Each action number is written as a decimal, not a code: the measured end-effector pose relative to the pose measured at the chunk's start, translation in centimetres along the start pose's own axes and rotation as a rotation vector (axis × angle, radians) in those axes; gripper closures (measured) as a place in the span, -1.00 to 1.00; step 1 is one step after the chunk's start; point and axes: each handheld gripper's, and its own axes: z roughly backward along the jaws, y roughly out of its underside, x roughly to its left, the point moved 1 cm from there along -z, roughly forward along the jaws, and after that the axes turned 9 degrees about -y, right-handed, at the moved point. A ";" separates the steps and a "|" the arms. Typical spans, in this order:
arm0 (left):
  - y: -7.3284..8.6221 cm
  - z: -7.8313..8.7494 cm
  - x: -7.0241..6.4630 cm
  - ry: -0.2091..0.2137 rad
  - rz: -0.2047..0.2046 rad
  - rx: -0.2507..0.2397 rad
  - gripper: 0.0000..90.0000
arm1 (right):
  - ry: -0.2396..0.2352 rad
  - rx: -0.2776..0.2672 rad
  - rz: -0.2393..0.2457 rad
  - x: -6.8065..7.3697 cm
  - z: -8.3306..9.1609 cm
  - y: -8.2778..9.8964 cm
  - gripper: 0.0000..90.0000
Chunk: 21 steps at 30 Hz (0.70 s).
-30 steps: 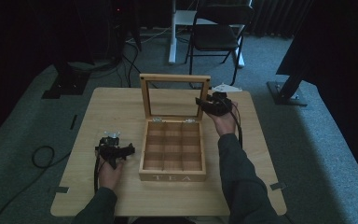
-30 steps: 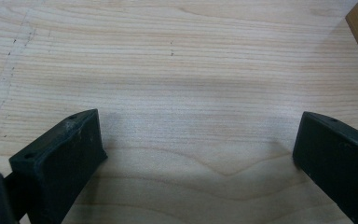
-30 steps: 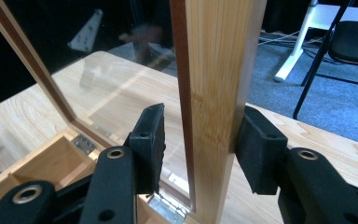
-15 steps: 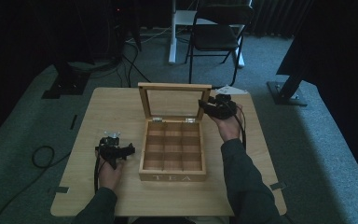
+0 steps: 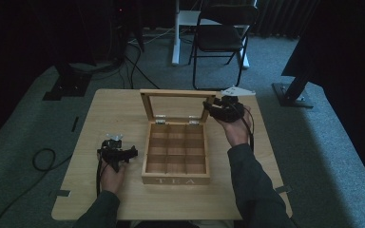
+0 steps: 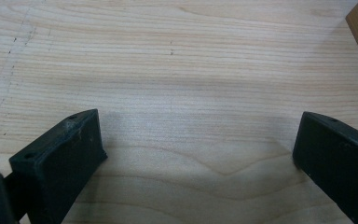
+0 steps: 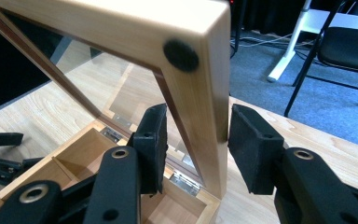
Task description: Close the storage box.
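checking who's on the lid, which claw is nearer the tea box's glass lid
Right. The right claw straddles the wooden-framed glass lid's side rail; the left claw rests on the table left of the box.

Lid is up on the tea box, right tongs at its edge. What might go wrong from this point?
1. The right tongs straddle the lid frame's side with visible gaps, so they are not clamped; the raised lid might drop shut or swing back.
2. The left tongs rest open on the table beside the tea box, not bracing it; a push on the lid may slide the box.

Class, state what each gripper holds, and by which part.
The right gripper straddles the lid's side rail; contact unclear. The left gripper holds nothing.
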 end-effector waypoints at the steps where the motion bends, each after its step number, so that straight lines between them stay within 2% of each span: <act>1: 0.0 0.0 0.0 0.000 0.000 0.000 -0.96 | 0.000 0.000 0.000 0.0 0.0 0.0 0.26; 2: 0.0 0.0 0.0 0.000 0.002 0.000 -0.96 | 0.011 0.010 0.016 0.5 0.3 -0.2 0.25; 7: 0.0 0.0 0.0 0.000 0.002 0.000 -0.96 | 0.021 0.032 0.019 1.0 0.7 -0.3 0.24; 21: 0.0 0.0 0.0 0.000 0.003 0.000 -0.96 | 0.021 0.043 0.000 2.3 1.6 0.2 0.17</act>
